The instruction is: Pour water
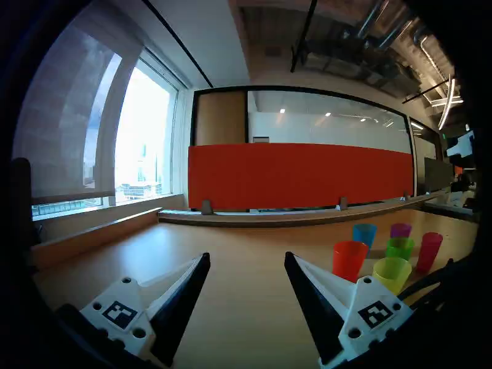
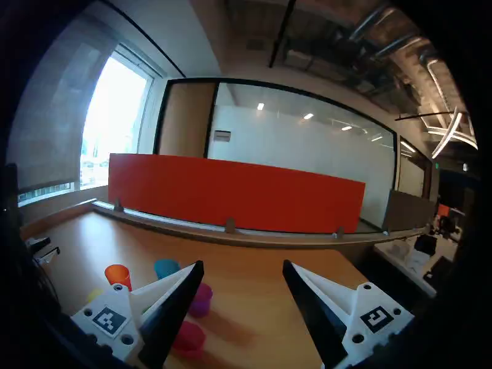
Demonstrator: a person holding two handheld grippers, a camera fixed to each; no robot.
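Observation:
Several plastic cups stand on a wooden desk (image 1: 246, 270). In the left gripper view they cluster at the right: an orange cup (image 1: 349, 259), a blue cup (image 1: 364, 234), a purple cup (image 1: 400, 230), a green cup (image 1: 400, 248), a yellow cup (image 1: 392, 274) and a pink cup (image 1: 428, 251). My left gripper (image 1: 246, 261) is open over bare desk, left of them. In the right gripper view, the orange cup (image 2: 118, 276), blue cup (image 2: 166, 268), purple cup (image 2: 201, 299) and pink cup (image 2: 189, 339) sit at lower left, partly behind my open right gripper (image 2: 243, 267).
A red divider panel (image 1: 300, 175) runs along the desk's far edge, with a glass wall behind it. A bright window (image 1: 144, 144) and sill lie to the left. Another desk with clutter (image 2: 424, 246) stands at the right. A dark cable (image 1: 430, 280) crosses near the cups.

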